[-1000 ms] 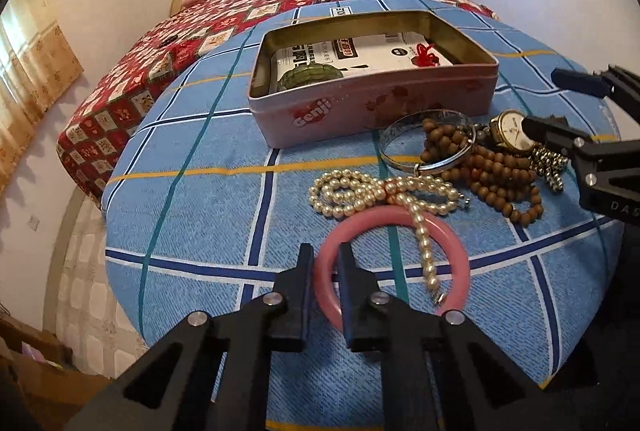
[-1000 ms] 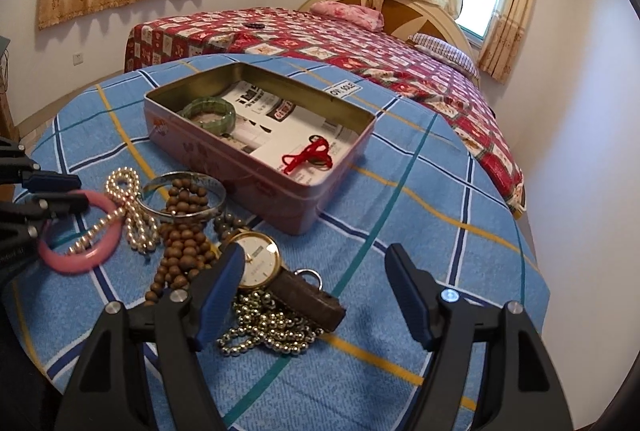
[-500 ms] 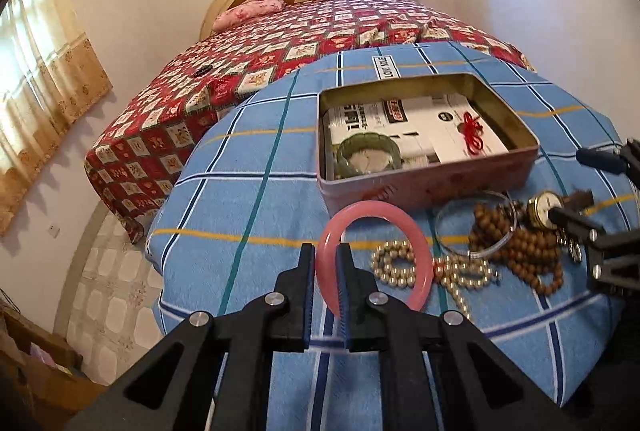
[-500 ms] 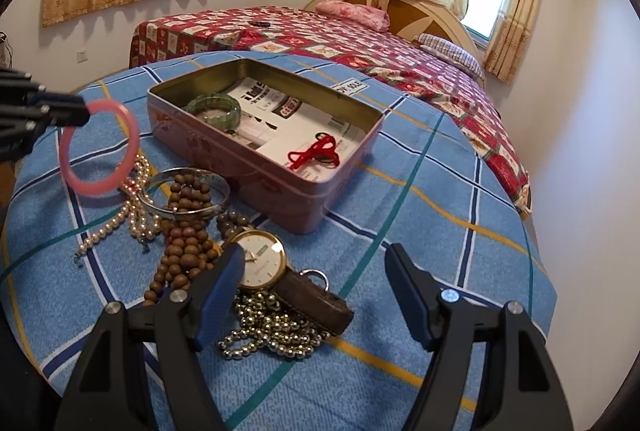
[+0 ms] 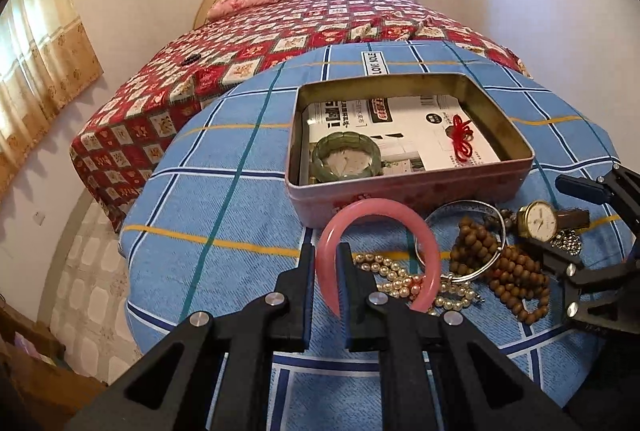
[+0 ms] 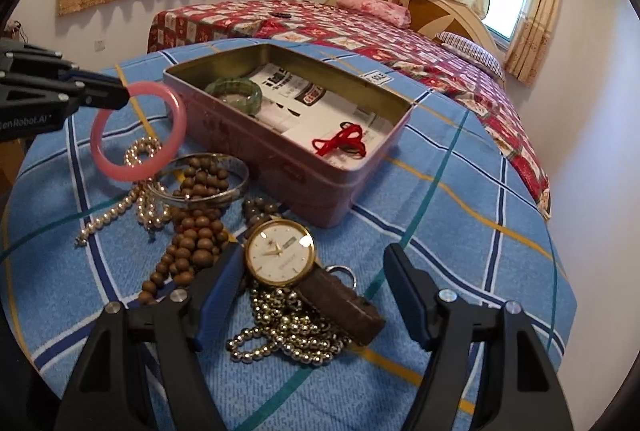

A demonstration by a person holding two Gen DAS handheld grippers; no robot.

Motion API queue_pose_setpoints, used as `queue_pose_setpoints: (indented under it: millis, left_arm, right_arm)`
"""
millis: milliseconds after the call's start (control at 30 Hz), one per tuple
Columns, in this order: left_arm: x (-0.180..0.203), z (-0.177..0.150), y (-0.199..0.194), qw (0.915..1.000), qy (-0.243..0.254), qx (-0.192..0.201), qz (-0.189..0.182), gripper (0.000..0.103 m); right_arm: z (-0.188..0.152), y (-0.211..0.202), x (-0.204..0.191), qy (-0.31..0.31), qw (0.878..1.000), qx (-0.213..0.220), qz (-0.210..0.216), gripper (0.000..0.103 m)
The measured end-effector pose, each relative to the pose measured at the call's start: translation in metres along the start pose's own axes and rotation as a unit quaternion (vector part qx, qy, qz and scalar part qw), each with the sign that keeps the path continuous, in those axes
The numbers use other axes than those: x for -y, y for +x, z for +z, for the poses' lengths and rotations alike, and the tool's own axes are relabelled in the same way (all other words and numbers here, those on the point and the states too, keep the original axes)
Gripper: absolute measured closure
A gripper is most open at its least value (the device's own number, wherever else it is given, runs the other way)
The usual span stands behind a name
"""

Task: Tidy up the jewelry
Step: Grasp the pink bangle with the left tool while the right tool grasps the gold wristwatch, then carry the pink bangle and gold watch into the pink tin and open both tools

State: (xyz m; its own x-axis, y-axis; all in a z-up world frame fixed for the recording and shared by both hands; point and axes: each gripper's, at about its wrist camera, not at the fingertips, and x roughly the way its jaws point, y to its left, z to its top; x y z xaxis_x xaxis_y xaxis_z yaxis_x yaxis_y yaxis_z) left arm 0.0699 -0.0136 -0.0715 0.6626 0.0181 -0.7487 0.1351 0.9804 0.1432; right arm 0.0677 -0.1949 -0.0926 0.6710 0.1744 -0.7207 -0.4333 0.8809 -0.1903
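My left gripper [image 5: 326,259] is shut on a pink bangle [image 5: 380,209] and holds it upright in the air, just in front of the pink tin [image 5: 400,191]. Inside the tin lie a green bangle [image 5: 344,155] and a red knot [image 5: 460,137] on printed paper. My right gripper [image 6: 314,259] hangs low over a gold watch [image 6: 280,251]. Its jaws are closing with the watch between them, and the pads are not pressing on it. From the right wrist, the left gripper [image 6: 120,95] and the bangle [image 6: 178,111] show at far left.
A pearl necklace [image 6: 148,207], a silver bangle [image 6: 224,191], wooden beads [image 6: 192,231] and a metal bead chain [image 6: 292,327] are heaped on the round table's blue checked cloth [image 6: 460,223]. A bed with a red quilt [image 5: 280,43] stands behind the table.
My left gripper has lifted the pink bangle off the cloth and the pearls and brought it up near the tin. The right gripper's jaws have narrowed a little around the watch.
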Motion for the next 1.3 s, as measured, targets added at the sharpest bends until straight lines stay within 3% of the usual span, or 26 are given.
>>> queue_pose_setpoints:
  millis: [33,100,567,1300]
  left_arm:
    - [0.001,-0.001,0.002,1.0,-0.003,-0.003,-0.002,0.094]
    - [0.001,-0.003,0.003,0.9999,-0.007,-0.006,-0.005,0.094]
    - [-0.001,0.001,-0.01,0.9998,-0.013,0.009,-0.009,0.094]
    - [0.0,0.013,-0.035,0.9993,-0.009,0.036,-0.008,0.094]
  right_arm:
    - [0.0,0.0,0.0,0.001,1.0,-0.002,0.004,0.042]
    - [0.0,0.002,0.0,0.001,1.0,-0.008,0.006,0.064]
    - [0.006,-0.014,0.008,0.021,1.0,0.013,0.008,0.065]
    - [0.032,-0.047,0.02,0.047,0.997,0.052,-0.031,0.065]
